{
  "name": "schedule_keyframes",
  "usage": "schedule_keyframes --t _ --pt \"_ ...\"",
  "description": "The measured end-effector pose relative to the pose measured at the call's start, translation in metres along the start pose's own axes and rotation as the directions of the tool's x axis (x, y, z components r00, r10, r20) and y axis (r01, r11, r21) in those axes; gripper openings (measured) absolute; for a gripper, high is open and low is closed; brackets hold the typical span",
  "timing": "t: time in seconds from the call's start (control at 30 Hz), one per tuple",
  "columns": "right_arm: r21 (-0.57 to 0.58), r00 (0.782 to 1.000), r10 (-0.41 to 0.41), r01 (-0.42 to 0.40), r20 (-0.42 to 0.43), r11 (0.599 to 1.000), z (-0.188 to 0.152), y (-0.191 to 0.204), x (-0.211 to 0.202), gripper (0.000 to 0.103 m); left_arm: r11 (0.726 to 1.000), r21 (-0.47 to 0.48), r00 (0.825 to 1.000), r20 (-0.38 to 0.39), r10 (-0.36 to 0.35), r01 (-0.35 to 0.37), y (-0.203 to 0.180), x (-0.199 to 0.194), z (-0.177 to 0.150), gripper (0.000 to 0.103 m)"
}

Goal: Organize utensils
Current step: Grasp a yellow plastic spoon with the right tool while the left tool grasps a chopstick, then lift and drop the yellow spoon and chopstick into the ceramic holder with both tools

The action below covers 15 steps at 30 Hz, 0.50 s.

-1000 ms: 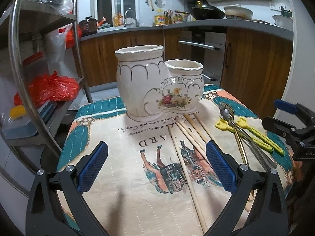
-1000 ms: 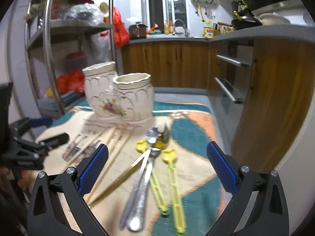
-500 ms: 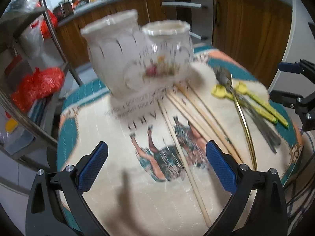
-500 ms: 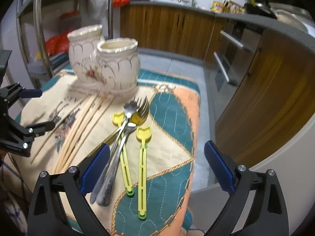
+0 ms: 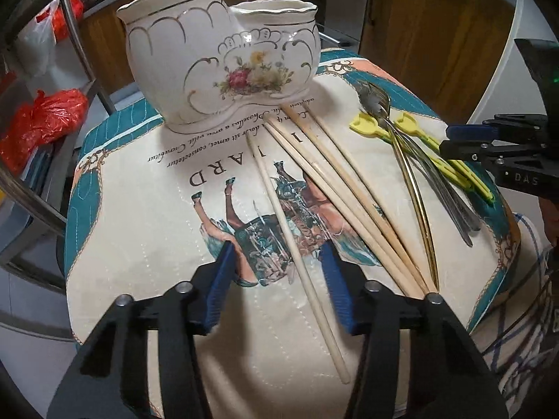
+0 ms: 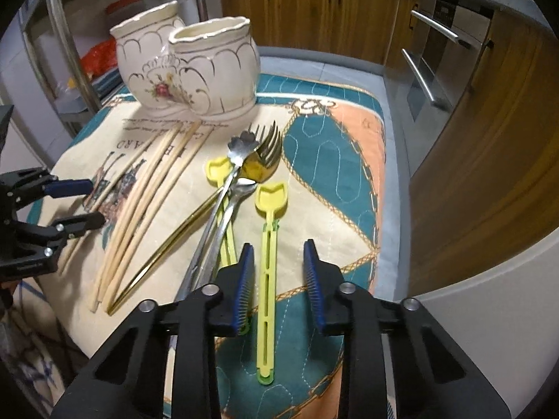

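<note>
A white two-pot ceramic holder (image 5: 223, 52) (image 6: 185, 66) with a flower print stands at the far end of a printed cloth. Several wooden chopsticks (image 5: 335, 188) (image 6: 146, 202) lie in front of it. One chopstick (image 5: 293, 241) lies apart, and my left gripper (image 5: 279, 286) is open with its pads either side of it. Right of these lie a gold utensil (image 6: 171, 241), metal forks (image 6: 258, 150) and two yellow-green plastic scoops. My right gripper (image 6: 277, 276) is open, straddling the handle of the right scoop (image 6: 267, 262).
The cloth (image 5: 139, 209) covers a small table with edges close on all sides. A metal rack (image 5: 52, 70) with red bags stands at the left. Wooden cabinets (image 6: 471, 139) and an oven stand behind and to the right.
Both grippers have come down and tilted toward the table. Their jaws have narrowed from wide open, the left around one chopstick and the right around the yellow scoop's handle.
</note>
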State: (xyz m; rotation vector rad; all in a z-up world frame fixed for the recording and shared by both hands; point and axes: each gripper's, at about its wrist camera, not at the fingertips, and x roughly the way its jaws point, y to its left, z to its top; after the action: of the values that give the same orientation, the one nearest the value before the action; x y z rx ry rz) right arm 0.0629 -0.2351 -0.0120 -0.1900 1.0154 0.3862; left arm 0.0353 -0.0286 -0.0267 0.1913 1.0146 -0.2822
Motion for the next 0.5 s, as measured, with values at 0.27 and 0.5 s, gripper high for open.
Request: schedule_keyframes --t 0.27,0.5 --pt "-0.005 1.000 0.011 -0.011 0.004 1.000 0.004 0.000 0.012 0.017 1.000 0.022 1.000 0.021 -0.018 0.018 0.004 0.004 0.009 0.011" --pt "0.006 1.000 0.019 -0.019 0.022 1.000 0.005 -0.001 0.009 0.011 0.999 -0.001 0.998 0.042 -0.036 0.036 0.017 0.002 0.009 0.005"
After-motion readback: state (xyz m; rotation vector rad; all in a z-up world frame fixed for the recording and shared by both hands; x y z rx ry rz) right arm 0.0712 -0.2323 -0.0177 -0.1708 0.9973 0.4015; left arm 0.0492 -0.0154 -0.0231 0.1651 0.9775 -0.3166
